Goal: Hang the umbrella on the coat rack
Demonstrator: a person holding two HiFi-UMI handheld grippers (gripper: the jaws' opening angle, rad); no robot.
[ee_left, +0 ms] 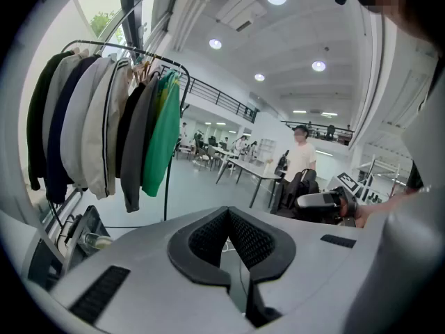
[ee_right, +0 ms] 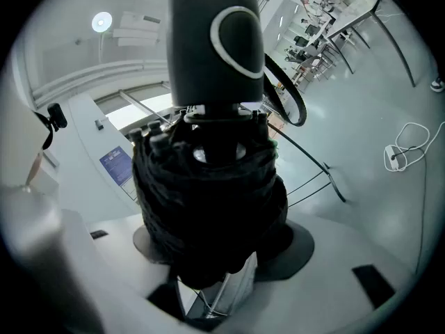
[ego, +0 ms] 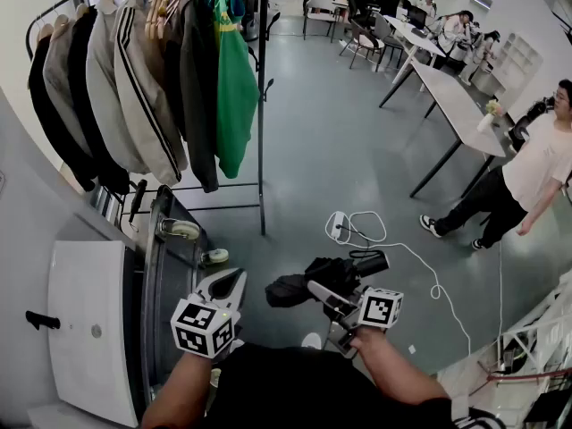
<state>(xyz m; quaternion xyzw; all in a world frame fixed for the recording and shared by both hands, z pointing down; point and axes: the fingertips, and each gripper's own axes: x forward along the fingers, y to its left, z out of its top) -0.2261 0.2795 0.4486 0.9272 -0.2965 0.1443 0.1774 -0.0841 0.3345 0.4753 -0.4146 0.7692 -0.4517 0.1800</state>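
— What fills the upper left of the head view?
— A black metal coat rack [ego: 262, 105] hung with jackets, with a green jacket [ego: 234, 96] at its right end.
— And the left gripper?
— The left gripper [ego: 225, 286] is low, left of centre. Its fingers are together with nothing between them.
— Where is the umbrella?
— The folded black fabric umbrella [ego: 304, 286] is at lower centre, well apart from the rack, roughly level above the grey floor. The right gripper [ego: 329, 300] is clamped on its bundled canopy, and the handle points toward the upper right.
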